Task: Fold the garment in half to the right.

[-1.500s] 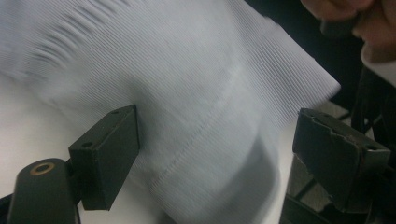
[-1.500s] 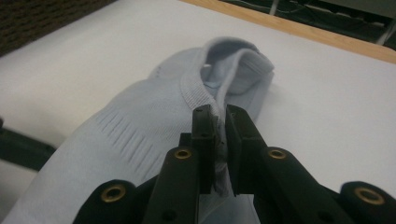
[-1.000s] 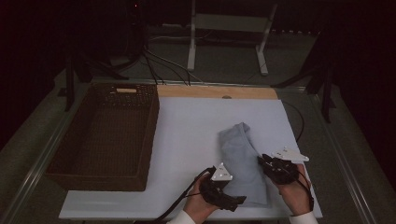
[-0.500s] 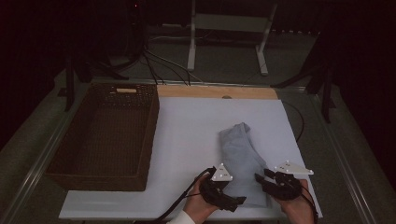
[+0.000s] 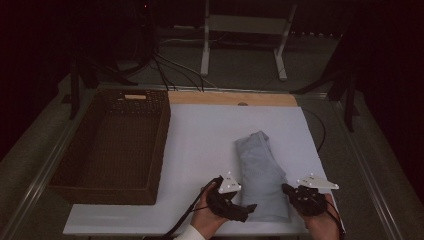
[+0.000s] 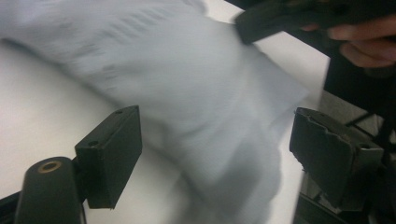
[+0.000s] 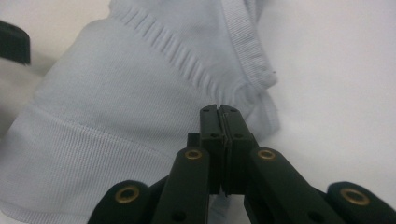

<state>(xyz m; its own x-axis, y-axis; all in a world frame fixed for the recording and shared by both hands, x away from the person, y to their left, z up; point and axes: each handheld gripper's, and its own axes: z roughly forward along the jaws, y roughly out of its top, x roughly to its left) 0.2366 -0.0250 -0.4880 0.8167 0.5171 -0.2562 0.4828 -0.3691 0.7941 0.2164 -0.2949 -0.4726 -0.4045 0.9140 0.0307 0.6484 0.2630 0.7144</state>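
Observation:
A folded light blue knit garment (image 5: 260, 170) lies on the white table top (image 5: 200, 135), right of the middle. My left gripper (image 5: 245, 210) rests at the garment's near left corner, its jaws open wide on either side of the cloth (image 6: 187, 93) without pressing it. My right gripper (image 5: 287, 190) sits at the near right edge. Its jaws have just been closing and are now shut (image 7: 218, 112) with the ribbed edge of the garment (image 7: 116, 116) puckered at their tips. In the left gripper view, the right gripper (image 6: 289, 18) shows beyond the cloth.
A dark wicker basket (image 5: 110, 145) stands along the left side of the table. A wooden strip (image 5: 230, 98) runs along the far edge. Beyond it are a white stand (image 5: 245, 30) and cables on the floor. The table's near edge is just below both hands.
My right gripper has shifted toward the table's near edge and closed its jaws at the garment's edge. The left gripper has stayed put and open.

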